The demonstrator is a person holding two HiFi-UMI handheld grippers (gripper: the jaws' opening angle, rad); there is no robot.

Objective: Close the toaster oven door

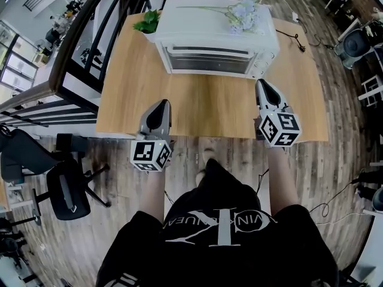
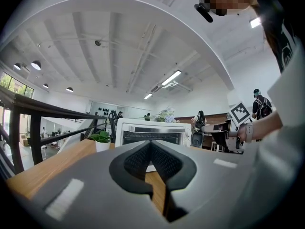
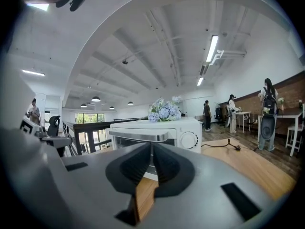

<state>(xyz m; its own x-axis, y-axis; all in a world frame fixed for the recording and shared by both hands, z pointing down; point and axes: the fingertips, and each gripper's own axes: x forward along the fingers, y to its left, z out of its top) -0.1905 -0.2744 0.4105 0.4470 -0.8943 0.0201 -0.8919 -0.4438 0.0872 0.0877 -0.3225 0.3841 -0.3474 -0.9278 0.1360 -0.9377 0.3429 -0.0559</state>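
Toaster oven [image 1: 212, 40] sitting at far side of table [image 1: 197, 112]. Door [image 1: 206, 61] appearing upright, maybe already shut; gap not resolving.

2 grippers, left gripper [image 1: 160, 105] and right gripper [image 1: 263, 85], hovering over near side of table, well apart from oven. Jaws of both lying together, gripping nothing.

Risk, judging:
- hard push sliding boxy white metal oven on smooth wood-grain top
- jolt shaking flowers [image 1: 242, 14] lying on top of oven
- closed tips slipping off glass pane or shiny bar handle

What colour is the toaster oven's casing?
The toaster oven is white; the head view shows it best.
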